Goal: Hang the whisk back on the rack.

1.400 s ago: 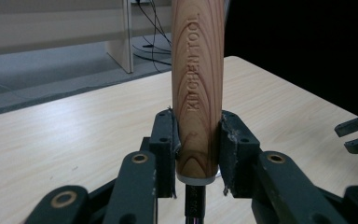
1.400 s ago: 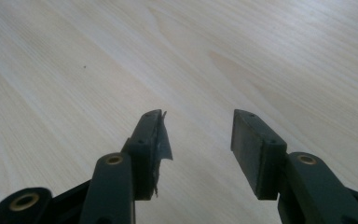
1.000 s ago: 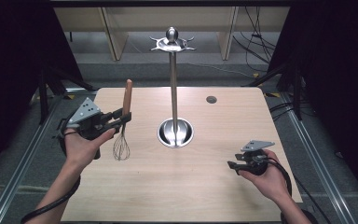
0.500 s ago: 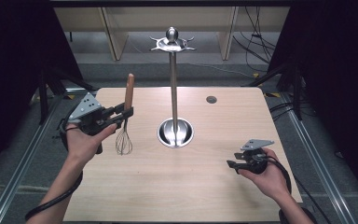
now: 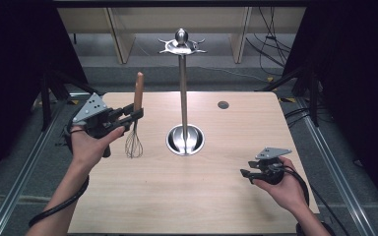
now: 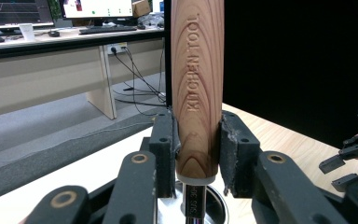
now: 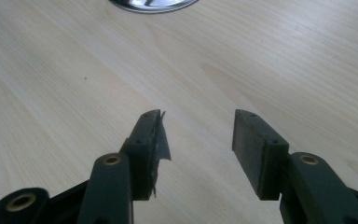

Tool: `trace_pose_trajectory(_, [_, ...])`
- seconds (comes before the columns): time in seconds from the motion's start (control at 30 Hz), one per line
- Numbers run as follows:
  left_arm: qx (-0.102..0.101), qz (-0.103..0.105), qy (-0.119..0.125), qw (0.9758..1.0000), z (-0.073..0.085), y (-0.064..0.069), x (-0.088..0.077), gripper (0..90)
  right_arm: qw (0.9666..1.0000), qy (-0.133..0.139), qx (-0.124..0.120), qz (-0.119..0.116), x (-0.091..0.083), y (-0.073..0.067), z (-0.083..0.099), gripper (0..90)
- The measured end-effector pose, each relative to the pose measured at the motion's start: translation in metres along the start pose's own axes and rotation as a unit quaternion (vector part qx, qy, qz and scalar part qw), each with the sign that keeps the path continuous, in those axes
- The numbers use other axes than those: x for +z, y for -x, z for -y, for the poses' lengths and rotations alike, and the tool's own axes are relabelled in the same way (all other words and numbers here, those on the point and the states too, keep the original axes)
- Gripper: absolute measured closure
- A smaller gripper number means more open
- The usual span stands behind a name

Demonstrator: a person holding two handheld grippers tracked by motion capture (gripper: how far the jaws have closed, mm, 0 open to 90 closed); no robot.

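Table [image 5: 142,196]: one, pale wood grain, with a small dark round spot [image 5: 223,104] near its far edge.
Stand [image 5: 183,78]: one, shiny metal pole rising upright from a round base at the table's middle, hooked crown on top.
Whisk [image 5: 134,140]: one, wooden handle engraved "KITCHEN TOOL", thin wire loops below; held upright above the table's left part, left of the stand, handle up and wires down.
Left tool [image 5: 137,114]: one, closed tight on the whisk's handle near its lower end, both pads pressed to the wood.
Right tool [image 5: 244,174]: one, jaws parted with a clear gap, holding nothing, low over the table's right front.
Hands: two; left hand [image 5: 89,142] raised, right hand [image 5: 281,184] cupped under its tool.
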State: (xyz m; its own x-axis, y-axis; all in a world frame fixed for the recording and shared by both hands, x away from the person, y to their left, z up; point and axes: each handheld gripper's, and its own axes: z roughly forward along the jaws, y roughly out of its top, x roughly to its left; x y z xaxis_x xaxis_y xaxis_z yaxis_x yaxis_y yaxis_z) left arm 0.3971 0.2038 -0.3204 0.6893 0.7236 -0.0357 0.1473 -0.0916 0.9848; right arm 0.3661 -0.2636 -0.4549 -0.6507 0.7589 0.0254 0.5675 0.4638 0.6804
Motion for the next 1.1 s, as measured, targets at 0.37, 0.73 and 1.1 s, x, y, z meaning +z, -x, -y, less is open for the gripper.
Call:
trace_pose_trajectory(0.37, [0.018,0.000,0.013,0.9998,-0.013,0.002,0.008,68.5,0.9999,0.012,0.010,0.001,0.000,0.003,0.001,51.7])
trace_pose_trajectory(0.73, [0.018,0.002,0.023,0.9996,-0.026,0.000,0.015,68.5,1.0000,0.005,0.003,0.001,0.000,0.003,0.002,52.2])
trace_pose_trajectory(1.1, [0.020,0.003,0.025,0.9995,-0.031,0.000,0.018,68.5,1.0000,0.003,0.003,0.002,0.000,0.002,0.002,52.1])
